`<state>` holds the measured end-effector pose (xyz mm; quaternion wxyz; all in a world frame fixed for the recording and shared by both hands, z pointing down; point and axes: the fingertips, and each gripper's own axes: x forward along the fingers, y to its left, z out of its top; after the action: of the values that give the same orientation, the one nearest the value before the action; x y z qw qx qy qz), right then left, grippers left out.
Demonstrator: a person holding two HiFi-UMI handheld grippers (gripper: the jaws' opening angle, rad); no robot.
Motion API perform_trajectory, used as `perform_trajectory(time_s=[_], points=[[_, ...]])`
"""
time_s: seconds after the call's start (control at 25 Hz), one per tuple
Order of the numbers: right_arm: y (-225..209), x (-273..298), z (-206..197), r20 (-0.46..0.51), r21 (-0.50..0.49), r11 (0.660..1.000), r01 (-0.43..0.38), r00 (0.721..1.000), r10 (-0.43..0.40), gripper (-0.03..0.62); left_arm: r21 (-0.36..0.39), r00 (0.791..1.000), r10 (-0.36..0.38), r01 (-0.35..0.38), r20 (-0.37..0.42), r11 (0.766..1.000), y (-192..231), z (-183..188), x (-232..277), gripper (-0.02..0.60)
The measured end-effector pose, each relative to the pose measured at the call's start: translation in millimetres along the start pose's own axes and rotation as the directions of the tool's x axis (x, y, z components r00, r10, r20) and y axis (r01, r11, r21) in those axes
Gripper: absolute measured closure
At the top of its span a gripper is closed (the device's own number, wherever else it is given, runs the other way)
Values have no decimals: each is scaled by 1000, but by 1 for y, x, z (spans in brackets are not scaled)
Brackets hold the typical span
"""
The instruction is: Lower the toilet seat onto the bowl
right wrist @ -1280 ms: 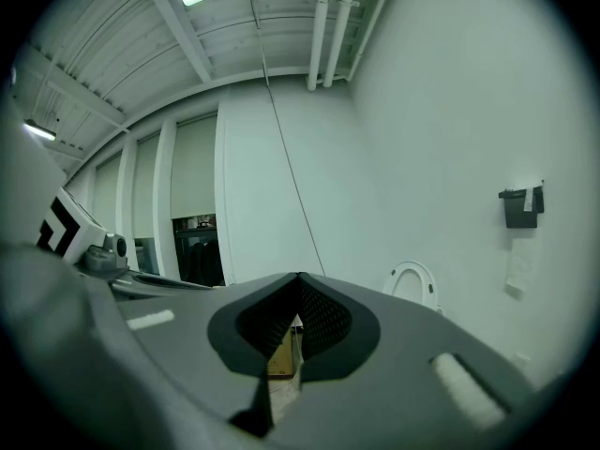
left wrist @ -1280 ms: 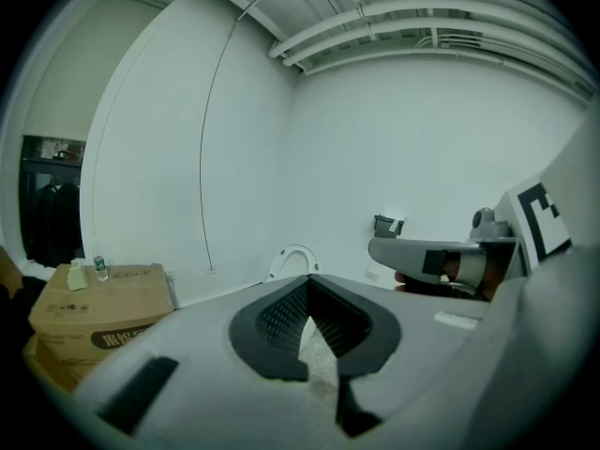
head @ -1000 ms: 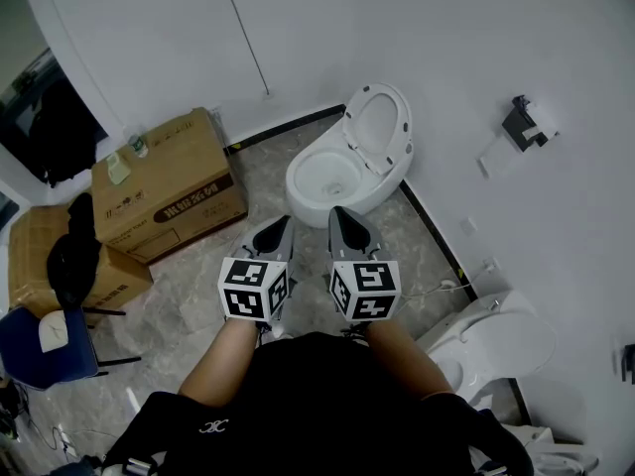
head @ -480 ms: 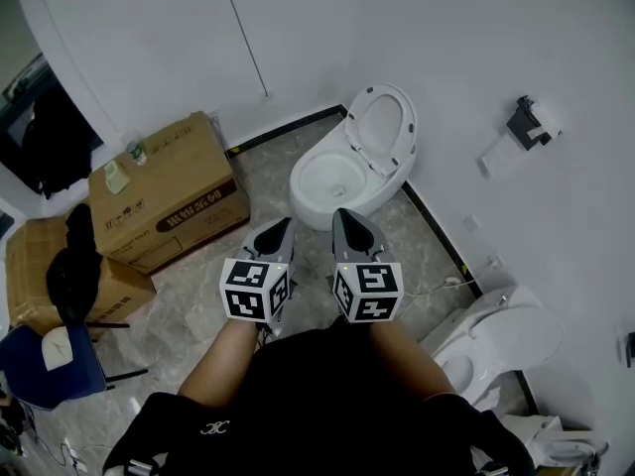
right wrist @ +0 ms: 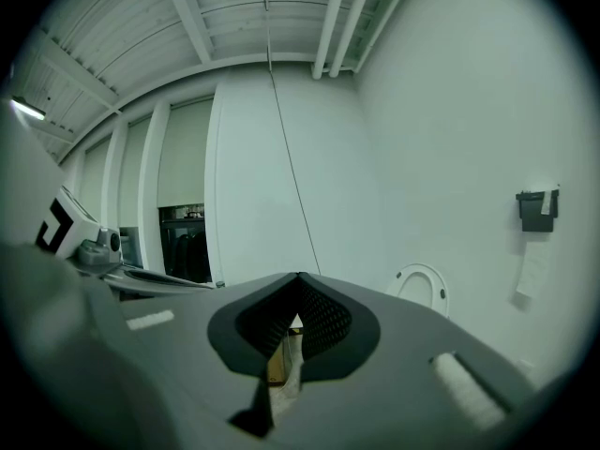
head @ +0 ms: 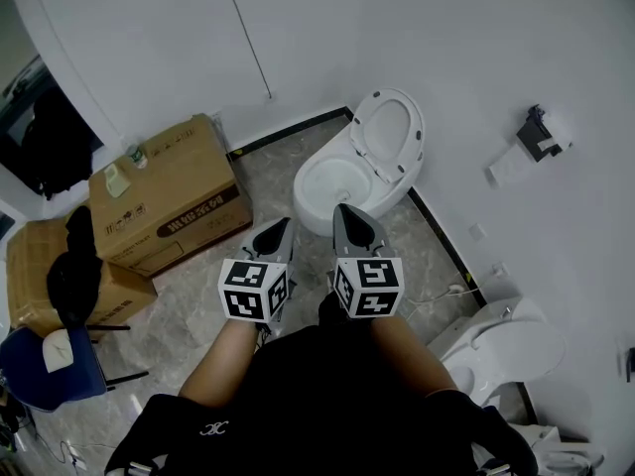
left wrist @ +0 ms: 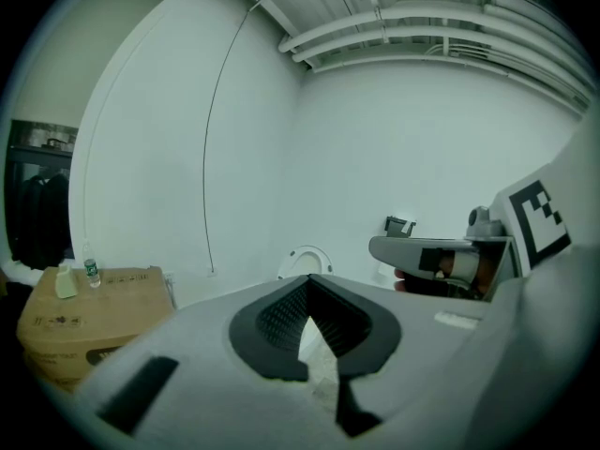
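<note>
While both tools sit low in front of the person and well apart from the toilet, the step in hand reads as approach, no contact yet

Cardboard box (head: pixel 164 191) on the floor (head: pixel 198 296) at far left is out of the path, ignore it. Left tongs (head: pixel 279 224): jaws together at the tip, nothing between them. Right tongs (head: pixel 345 209), just beside it: jaws pressed together too, empty. Both point roughly level toward the bowl (head: pixel 306 201), which is near but beyond the tips. Toilet seat (head: pixel 389 133) stands raised, leaning back at the wall (head: pixel 446 58), not on the bowl. Paper holder (head: pixel 541 135) is further right on the wall, well apart, not relevant

To do it well, my judgement:
- the right tongs is the nearer side to the seat, so lead with it and keep the left clear
- reach over the bowl to the seat's upper rim, either part the jaws and pinch the rim, or hook the closed tip behind it
- tip the seat forward past its balance point, then stay in contact all the way down
- risk: letting go early means a slam; a closed tip may slip off the smooth rim
- finish only when the seat lies flat on the bowl rim
</note>
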<state>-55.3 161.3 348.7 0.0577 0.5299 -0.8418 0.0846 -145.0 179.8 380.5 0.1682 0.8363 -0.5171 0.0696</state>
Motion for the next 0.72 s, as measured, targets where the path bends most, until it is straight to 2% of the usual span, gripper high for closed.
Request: perform_trajectory(time_s=[0.24, 0.72], points=[[-22, 36, 5, 10, -4, 1000, -11, 1000, 11, 586, 9, 1000, 19, -19, 12, 1000, 14, 12, 38, 574], [-99, 107, 21, 0, 26, 999, 22, 1000, -22, 586, 22, 1000, 7, -6, -13, 1000, 24, 42, 132, 574]])
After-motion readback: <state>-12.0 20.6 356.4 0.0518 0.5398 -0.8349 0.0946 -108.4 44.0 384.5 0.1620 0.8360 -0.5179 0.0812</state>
